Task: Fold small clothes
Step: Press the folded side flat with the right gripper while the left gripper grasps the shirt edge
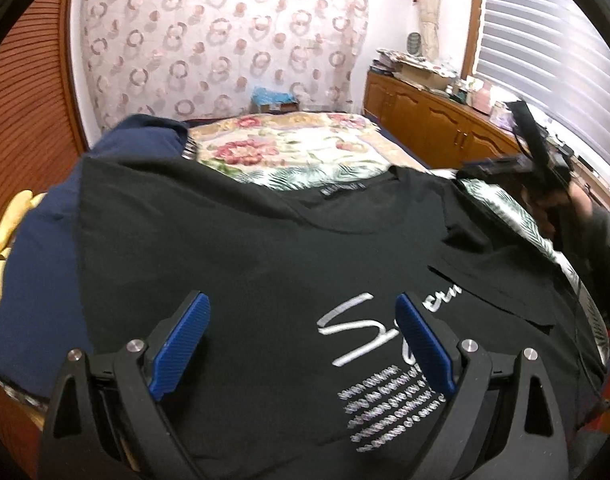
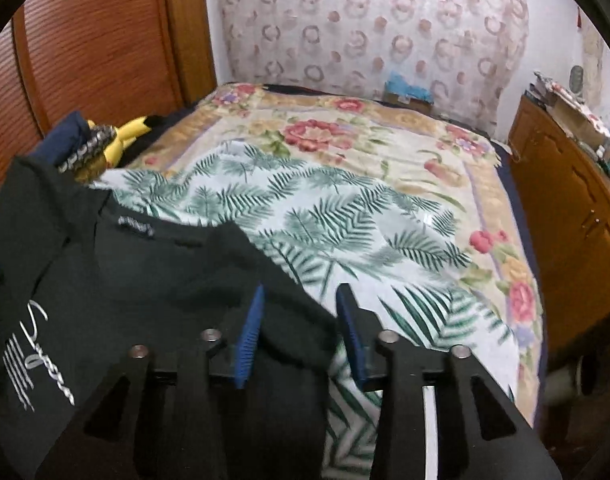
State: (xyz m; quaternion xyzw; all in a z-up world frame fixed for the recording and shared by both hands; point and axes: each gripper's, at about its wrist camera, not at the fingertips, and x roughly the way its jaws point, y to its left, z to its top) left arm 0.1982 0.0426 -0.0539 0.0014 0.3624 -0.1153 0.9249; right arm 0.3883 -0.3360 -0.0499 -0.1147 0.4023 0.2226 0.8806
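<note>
A black T-shirt [image 1: 265, 248] with white printed lettering lies face up on the bed, collar toward the far side. Its right sleeve is folded in over the chest. My left gripper [image 1: 301, 308] is open and empty, hovering just above the shirt's chest beside the print. In the right wrist view the same shirt [image 2: 145, 280] fills the lower left. My right gripper [image 2: 301, 300] is open with its blue pads [image 2: 251, 332] either side of the shirt's right shoulder edge, not clamped. The right gripper also shows in the left wrist view [image 1: 517, 168], blurred, above the shirt's right shoulder.
The shirt lies on a palm-leaf cloth [image 2: 345, 216] over a floral bedspread [image 2: 385, 128]. A navy garment [image 1: 37, 264] and a yellow plush toy [image 1: 5, 232] lie left of the shirt. A wooden cabinet [image 2: 573, 216] runs along the right. A wooden wardrobe [image 2: 85, 48] stands at the left.
</note>
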